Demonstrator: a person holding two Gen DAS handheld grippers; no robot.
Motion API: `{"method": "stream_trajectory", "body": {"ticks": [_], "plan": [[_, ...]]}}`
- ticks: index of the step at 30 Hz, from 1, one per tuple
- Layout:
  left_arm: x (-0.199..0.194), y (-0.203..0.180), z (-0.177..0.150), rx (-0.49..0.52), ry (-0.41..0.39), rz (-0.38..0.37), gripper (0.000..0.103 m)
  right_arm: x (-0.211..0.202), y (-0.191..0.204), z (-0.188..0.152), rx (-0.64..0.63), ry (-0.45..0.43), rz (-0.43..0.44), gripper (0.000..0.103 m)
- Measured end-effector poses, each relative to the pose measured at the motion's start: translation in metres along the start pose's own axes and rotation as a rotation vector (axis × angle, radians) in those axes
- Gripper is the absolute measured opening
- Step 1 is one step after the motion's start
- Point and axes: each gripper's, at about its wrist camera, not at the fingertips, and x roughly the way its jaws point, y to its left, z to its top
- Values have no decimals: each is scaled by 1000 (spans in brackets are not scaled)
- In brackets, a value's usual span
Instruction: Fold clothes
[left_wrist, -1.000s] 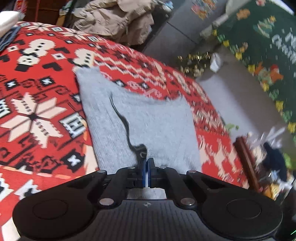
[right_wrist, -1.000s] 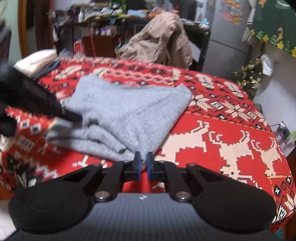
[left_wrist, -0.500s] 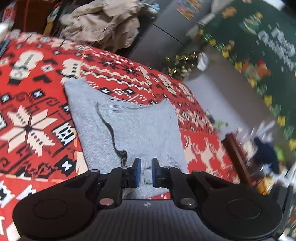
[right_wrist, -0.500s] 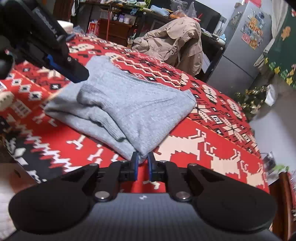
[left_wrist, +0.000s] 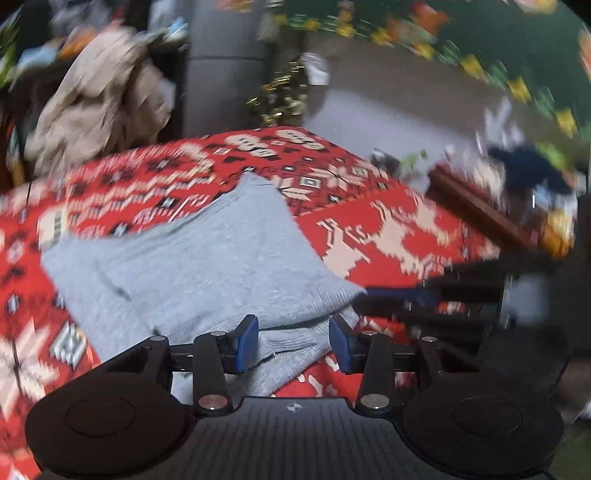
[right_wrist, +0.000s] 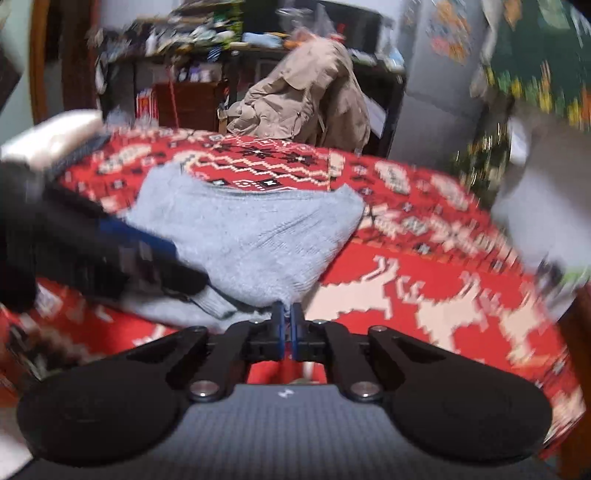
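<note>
Left gripper (left_wrist: 293, 343) with blue-padded fingers (left_wrist: 246, 343) apart and opening, layered hem of the grey sweater (left_wrist: 207, 266) lying between them, pads not pressing on it. Right gripper (right_wrist: 287, 325) with fingers (right_wrist: 279, 325) pinched together on the near corner of the grey sweater (right_wrist: 258, 236), that corner drawn to a point at the tips.

One sweater only: light grey ribbed knit, folded into a rough rectangle of several layers, thick folded edges stacked along the near side, top face fairly flat with one soft crease. Spread in the middle of the counter (right_wrist: 424, 295), on a red cloth with white reindeer, snowflake and zigzag patterns.

Beyond the sweater, at the counter's far edge, one beige jacket (right_wrist: 306, 92) draped over a chair. Left of the sweater, a white bundle (right_wrist: 51, 136) on the counter's corner. Two grippers in all, left gripper (right_wrist: 110, 254) blurred against the sweater's left side in the right wrist view.
</note>
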Motion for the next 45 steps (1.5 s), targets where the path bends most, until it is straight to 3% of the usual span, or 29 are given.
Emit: {"method": "stream_trajectory", "body": {"ticks": [2, 4, 9, 12, 18, 23, 31, 37, 43, 45], "plan": [[4, -8, -1, 60, 2, 6, 45, -2, -9, 1, 56, 7, 35, 3], [8, -14, -2, 107, 5, 10, 46, -2, -9, -1, 18, 20, 41, 2], [14, -11, -1, 92, 16, 1, 46, 2, 0, -17, -69, 69, 34, 1], [9, -2, 0, 14, 9, -27, 48, 0, -6, -18, -24, 67, 47, 3], [-1, 29, 3, -202, -19, -60, 49, 1, -29, 12, 148, -20, 115, 7], [-10, 48, 1, -262, -26, -31, 48, 36, -33, 4, 195, 69, 161, 4], [-29, 82, -12, -440, -56, -50, 49, 15, -33, -13, 195, 60, 144, 10], [-39, 82, -18, -464, -56, -32, 51, 32, -15, 17, 164, -1, 148, 10], [-45, 74, -29, -438, -17, -21, 56, 39, -5, -7, 174, 31, 116, 12], [-46, 67, -32, -400, -2, -4, 58, 25, -6, -15, 203, 28, 115, 24]]}}
